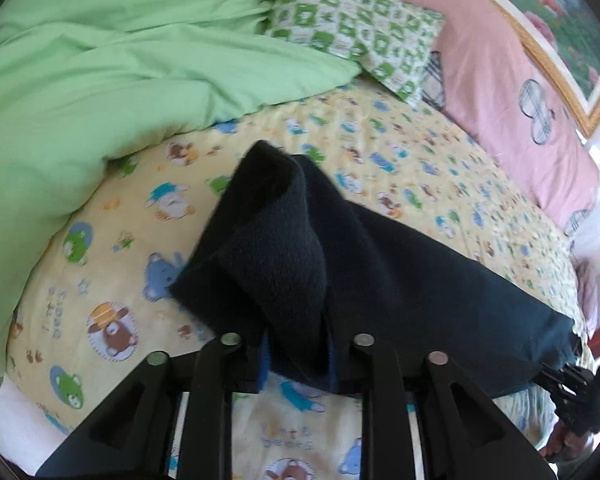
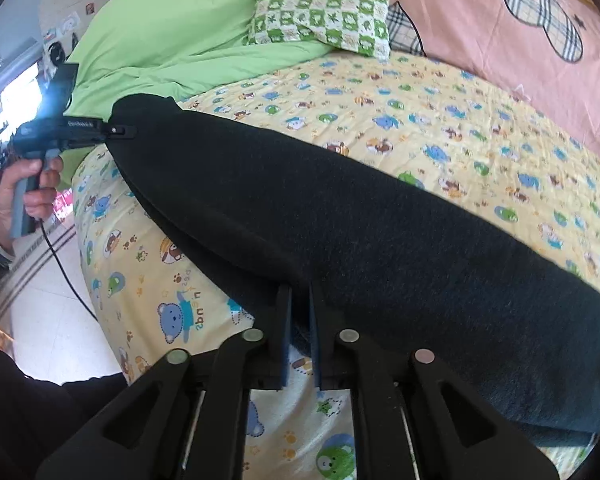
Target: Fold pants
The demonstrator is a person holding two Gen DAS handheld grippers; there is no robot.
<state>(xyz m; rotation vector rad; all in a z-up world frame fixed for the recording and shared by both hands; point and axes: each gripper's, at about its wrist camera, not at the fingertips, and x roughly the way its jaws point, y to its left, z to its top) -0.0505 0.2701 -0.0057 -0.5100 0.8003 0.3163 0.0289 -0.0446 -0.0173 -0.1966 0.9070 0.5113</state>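
Dark navy fleece pants (image 2: 360, 216) hang stretched in a long band over the yellow bear-print bed sheet (image 2: 440, 120). My left gripper (image 1: 296, 356) is shut on one bunched end of the pants (image 1: 276, 248), whose cloth stands up between its fingers. It also shows in the right wrist view (image 2: 118, 131), clamped on the far left end. My right gripper (image 2: 300, 320) is shut on the near edge of the pants. It also shows at the right edge of the left wrist view (image 1: 556, 376), holding the other end.
A green duvet (image 1: 100, 80) is heaped at the left of the bed. A green-and-white checked pillow (image 1: 352, 20) leans against a pink headboard cover (image 1: 512, 92). White floor tiles (image 2: 48, 320) lie beyond the bed's left edge.
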